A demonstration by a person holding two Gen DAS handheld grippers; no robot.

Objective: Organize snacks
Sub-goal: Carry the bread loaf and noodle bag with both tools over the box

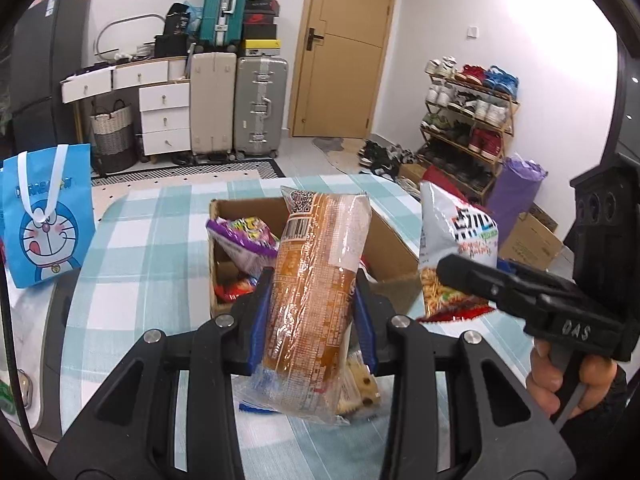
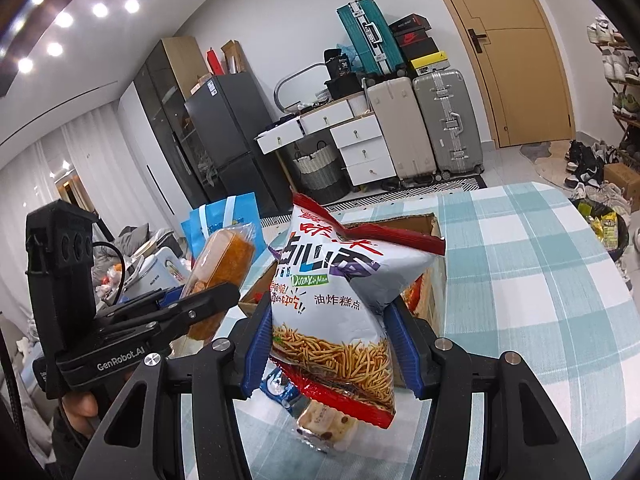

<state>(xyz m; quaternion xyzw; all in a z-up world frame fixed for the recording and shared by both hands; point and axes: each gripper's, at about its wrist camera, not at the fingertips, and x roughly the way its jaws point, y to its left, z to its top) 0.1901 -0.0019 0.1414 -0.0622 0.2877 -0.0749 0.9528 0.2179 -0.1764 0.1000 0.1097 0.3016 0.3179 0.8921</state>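
Blue-padded fingers [image 1: 262, 320] of the left gripper [image 1: 314, 316] pinch a long clear-wrapped bread pack [image 1: 316, 276] across its middle, holding it upright and clear of the bench [image 1: 160, 240]. Seen from the right wrist, that pack [image 2: 222, 268] sits at the left with the left gripper [image 2: 192, 304] closed on it and a hand [image 2: 80, 404] below.

Right gripper [image 2: 332, 344] fingers [image 2: 256, 344] squeeze a white and red bag of fried noodle sticks [image 2: 340, 300] at its lower half, so the bag stands tall between them (its top corner tilts toward the cardboard box). From the left wrist view the same bag [image 1: 456, 256] hangs beside the box, with the right gripper [image 1: 460, 272] and the person's hand [image 1: 576, 376] at the right.

Behind both packs, the open cardboard box [image 1: 392, 252] rests on the checked bench cloth and already holds a purple packet [image 1: 244, 236] and red wrappers. Under the raised packs, a small clear bag of biscuits [image 2: 320, 424] lies on the cloth. A blue cartoon tote [image 1: 44, 216] stands at the left edge.
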